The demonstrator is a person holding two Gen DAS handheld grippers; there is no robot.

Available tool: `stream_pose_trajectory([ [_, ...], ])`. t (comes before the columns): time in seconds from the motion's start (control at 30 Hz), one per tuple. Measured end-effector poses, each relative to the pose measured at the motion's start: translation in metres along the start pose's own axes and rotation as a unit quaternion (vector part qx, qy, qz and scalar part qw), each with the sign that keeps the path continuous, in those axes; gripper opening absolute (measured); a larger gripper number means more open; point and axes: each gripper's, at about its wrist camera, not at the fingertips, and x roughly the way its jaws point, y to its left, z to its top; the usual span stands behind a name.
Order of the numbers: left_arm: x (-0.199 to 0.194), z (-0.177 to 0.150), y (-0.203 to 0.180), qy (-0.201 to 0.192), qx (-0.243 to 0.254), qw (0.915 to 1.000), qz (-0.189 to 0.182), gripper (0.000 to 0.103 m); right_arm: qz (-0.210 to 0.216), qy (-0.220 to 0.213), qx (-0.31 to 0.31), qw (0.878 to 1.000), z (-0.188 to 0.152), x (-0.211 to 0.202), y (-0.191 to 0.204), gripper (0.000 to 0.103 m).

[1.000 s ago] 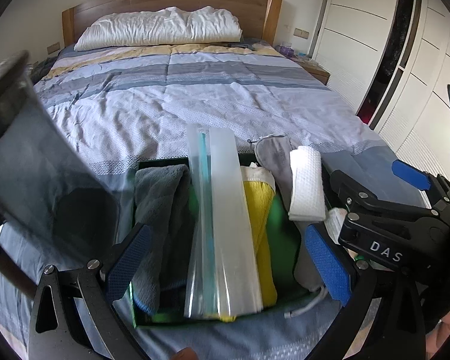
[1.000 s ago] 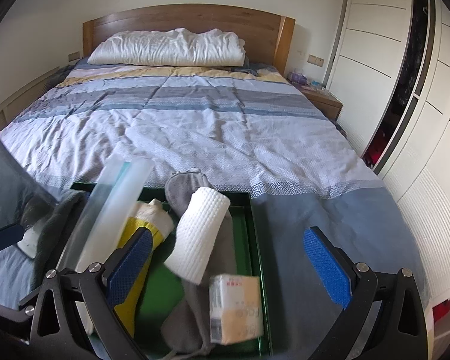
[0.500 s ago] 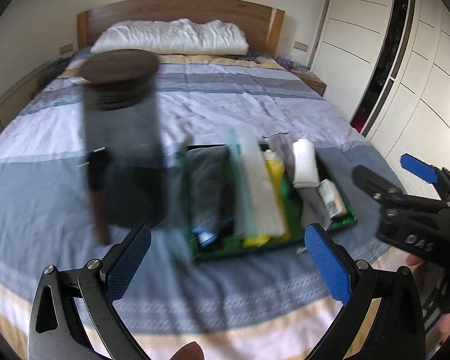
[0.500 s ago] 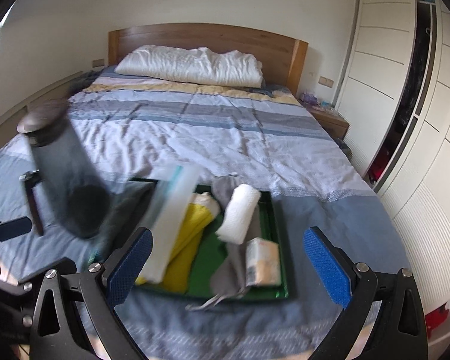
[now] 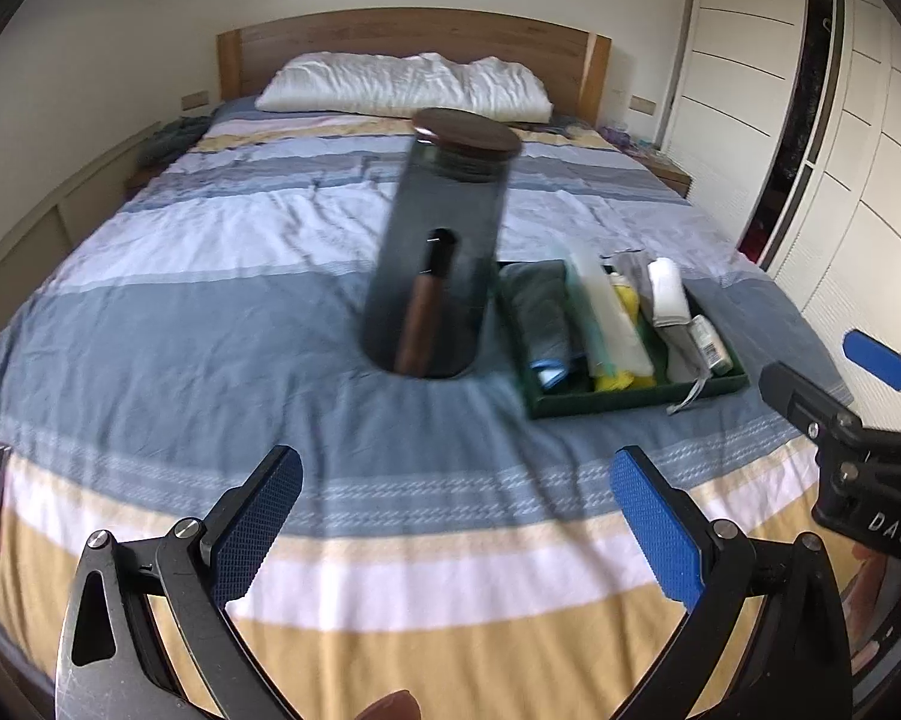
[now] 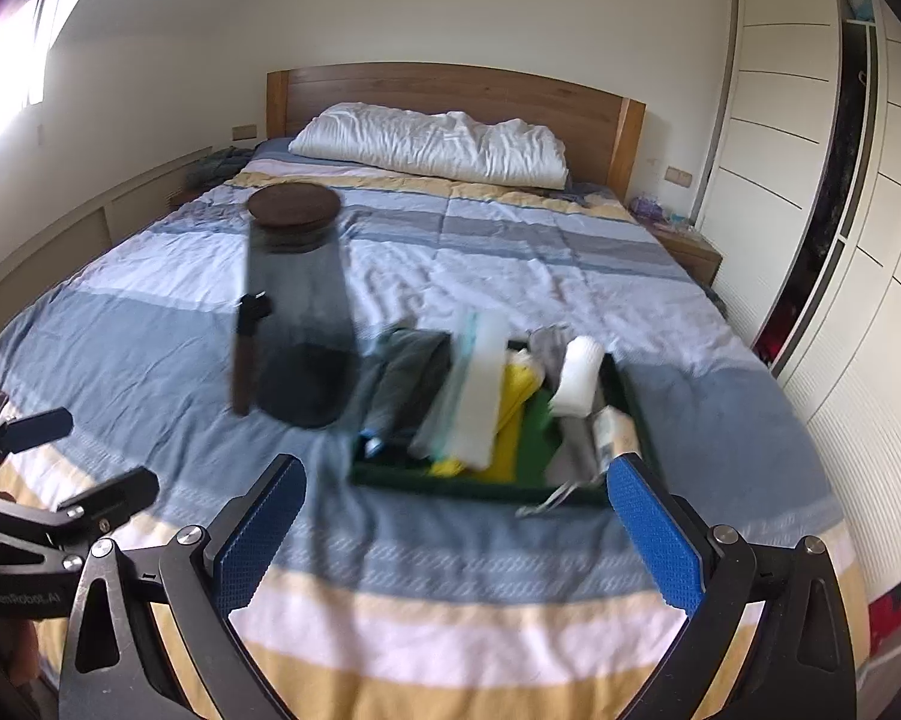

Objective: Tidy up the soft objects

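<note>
A dark green tray lies on the bed, packed with soft items: a grey cloth, a clear zip bag, a yellow cloth, a white rolled towel and a small tissue pack. My left gripper is open over the striped cover, well short of the tray. My right gripper is open too, with the tray just beyond its fingertips. Neither holds anything.
A tall smoky glass jar with a dark wooden lid and a brown handle stands on the bed left of the tray. A white pillow lies by the wooden headboard. White wardrobe doors line the right side.
Both grippers have pulled back from right above the tray toward the foot of the bed. The tray and jar now look smaller and farther off; the tray's contents are unchanged.
</note>
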Motion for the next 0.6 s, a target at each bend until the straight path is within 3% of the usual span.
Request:
stream_pose_trajectory([
  [0.27, -0.043, -0.031, 0.037, -0.012, -0.016, 0.9997, 0.012, 0.101, 0.016, 0.004, -0.003, 1.000, -0.026, -0.046, 0.042, 0.103],
  [0.6, -0.074, -0.044, 0.053, -0.029, -0.025, 0.9991, 0.020, 0.101, 0.017, -0.002, -0.012, 1.000, -0.038, -0.084, 0.060, 0.103],
])
